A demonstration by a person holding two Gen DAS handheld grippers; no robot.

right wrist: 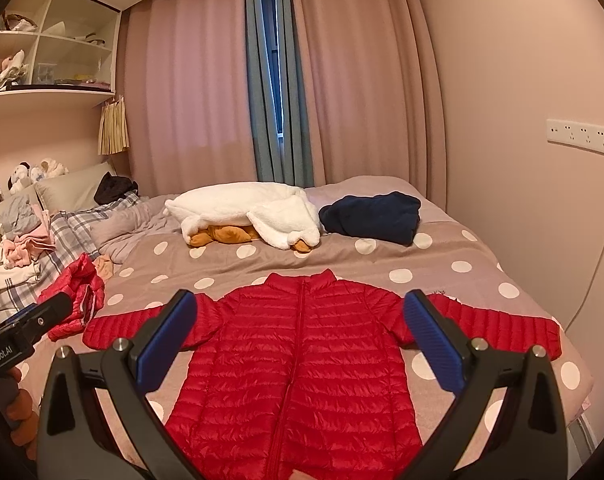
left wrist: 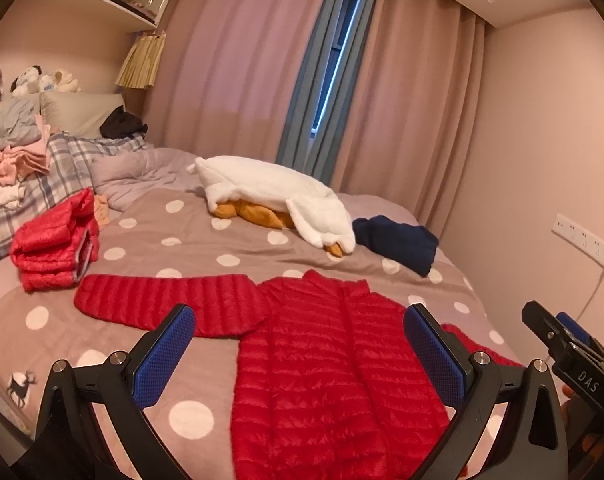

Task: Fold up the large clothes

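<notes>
A red quilted down jacket (left wrist: 326, 364) lies flat and zipped on the polka-dot bedspread, sleeves spread out to both sides; it also shows in the right wrist view (right wrist: 298, 364). My left gripper (left wrist: 300, 352) is open and empty, held above the jacket's body. My right gripper (right wrist: 298, 344) is open and empty, held above the jacket's chest. The right gripper shows at the right edge of the left wrist view (left wrist: 562, 344). The left gripper shows at the left edge of the right wrist view (right wrist: 26, 328).
A folded red jacket (left wrist: 54, 240) lies at the left of the bed (left wrist: 222, 240). A white plush toy (left wrist: 278, 196) and a dark blue folded garment (left wrist: 398, 240) lie behind. A pile of clothes (left wrist: 14, 160) sits on plaid bedding. A wall (left wrist: 562, 160) runs along the right.
</notes>
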